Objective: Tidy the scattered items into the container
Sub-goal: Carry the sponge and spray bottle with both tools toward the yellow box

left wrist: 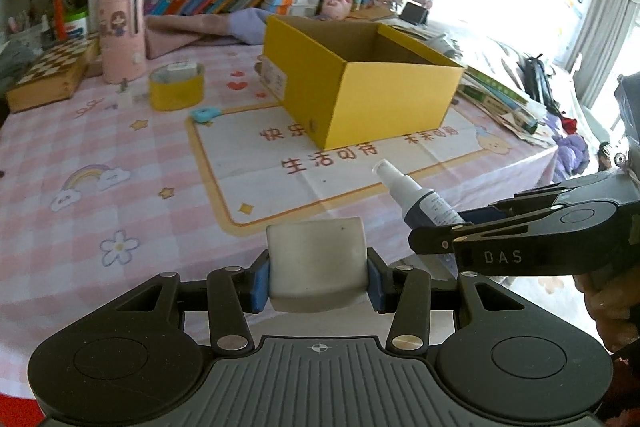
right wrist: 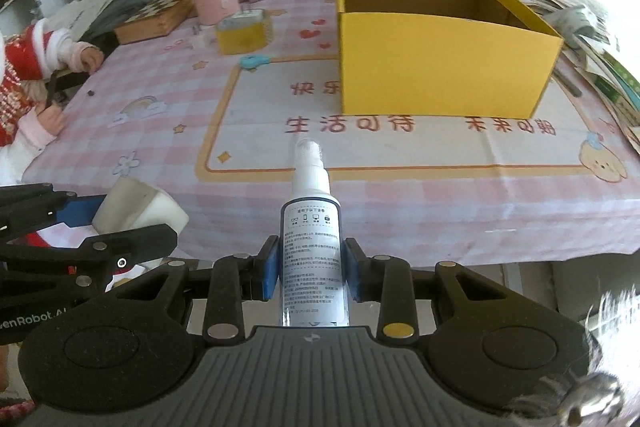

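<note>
An open yellow cardboard box (left wrist: 368,95) stands on the pink checked tablecloth; it also shows in the right wrist view (right wrist: 440,75). My left gripper (left wrist: 317,281) is shut on a white eraser block (left wrist: 317,261), held above the near table edge. My right gripper (right wrist: 311,273) is shut on a white spray bottle (right wrist: 311,227), nozzle pointing toward the box. The bottle (left wrist: 416,197) and right gripper (left wrist: 440,235) show at the right of the left wrist view. The eraser (right wrist: 138,207) shows at the left of the right wrist view.
A yellow tape roll (left wrist: 177,87), a small blue item (left wrist: 204,115), a pink cylinder (left wrist: 121,35) and a chessboard box (left wrist: 52,71) sit at the back left. Books and papers (left wrist: 504,99) lie right of the box. A child's hands (right wrist: 52,75) rest at the left table edge.
</note>
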Motion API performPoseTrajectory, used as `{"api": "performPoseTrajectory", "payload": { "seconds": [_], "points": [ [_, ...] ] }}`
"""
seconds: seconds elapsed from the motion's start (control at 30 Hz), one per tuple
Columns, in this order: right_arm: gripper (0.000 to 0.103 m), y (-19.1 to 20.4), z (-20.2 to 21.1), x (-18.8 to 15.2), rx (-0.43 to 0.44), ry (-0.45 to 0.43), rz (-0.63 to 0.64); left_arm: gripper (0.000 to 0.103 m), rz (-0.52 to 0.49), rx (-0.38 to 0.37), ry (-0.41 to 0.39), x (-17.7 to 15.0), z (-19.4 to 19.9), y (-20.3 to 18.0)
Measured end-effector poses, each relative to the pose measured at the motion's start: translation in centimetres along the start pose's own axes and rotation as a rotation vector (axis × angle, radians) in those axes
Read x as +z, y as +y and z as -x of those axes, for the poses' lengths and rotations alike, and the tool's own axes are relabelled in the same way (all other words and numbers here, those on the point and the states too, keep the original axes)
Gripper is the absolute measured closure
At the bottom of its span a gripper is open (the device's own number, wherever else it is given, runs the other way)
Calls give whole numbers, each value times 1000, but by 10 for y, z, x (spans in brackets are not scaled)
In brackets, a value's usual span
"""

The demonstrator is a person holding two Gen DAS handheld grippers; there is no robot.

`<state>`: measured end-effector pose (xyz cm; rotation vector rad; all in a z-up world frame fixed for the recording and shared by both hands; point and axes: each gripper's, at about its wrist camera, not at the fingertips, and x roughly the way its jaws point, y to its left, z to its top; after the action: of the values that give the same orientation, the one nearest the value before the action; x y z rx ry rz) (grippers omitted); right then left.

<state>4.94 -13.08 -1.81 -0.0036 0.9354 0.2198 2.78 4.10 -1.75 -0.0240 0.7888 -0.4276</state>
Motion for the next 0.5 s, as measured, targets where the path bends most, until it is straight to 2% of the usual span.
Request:
{"api": "performPoseTrajectory", "payload": {
  "seconds": [0.5],
  "points": [
    [72, -52, 14, -11, -82, -17, -127, 59, -118, -104, 34, 20, -33, -42]
  ]
}}
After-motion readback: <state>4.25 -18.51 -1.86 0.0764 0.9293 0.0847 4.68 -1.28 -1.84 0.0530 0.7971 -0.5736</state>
